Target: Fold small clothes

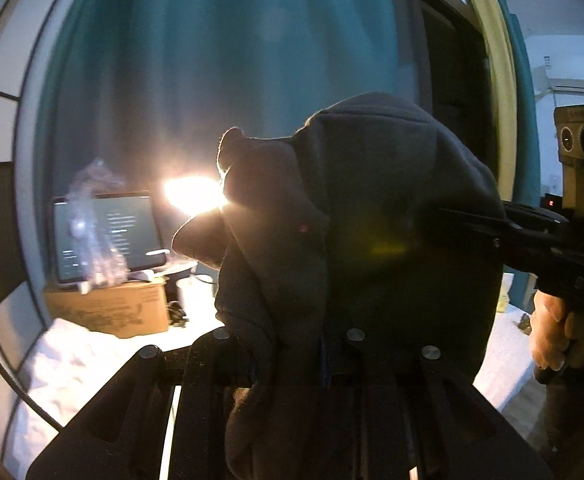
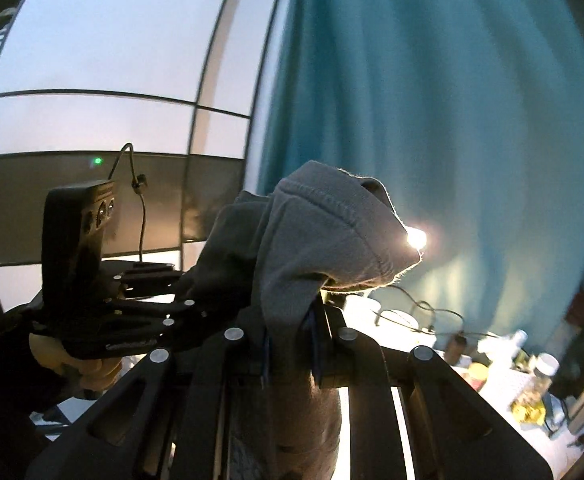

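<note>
A dark grey garment (image 1: 371, 200) hangs in the air, bunched up and backlit. My left gripper (image 1: 288, 340) is shut on one edge of it, and the cloth drapes over both fingers and hides the pads. My right gripper (image 1: 463, 220) comes in from the right, held by a hand (image 1: 551, 332), with its tips buried in the same cloth. In the right wrist view the grey garment (image 2: 319, 232) is pinched between the fingers of my right gripper (image 2: 292, 336), its stitched hem folding over the top. My left gripper (image 2: 188, 296) grips the cloth at the left.
A teal curtain (image 1: 220, 60) fills the background. A bright lamp (image 1: 194, 192) glares beside a lit laptop screen (image 1: 108, 236) on a cardboard box (image 1: 112, 308). White cloth (image 1: 64, 360) covers the surface below. Bottles and clutter (image 2: 531, 372) crowd the right side.
</note>
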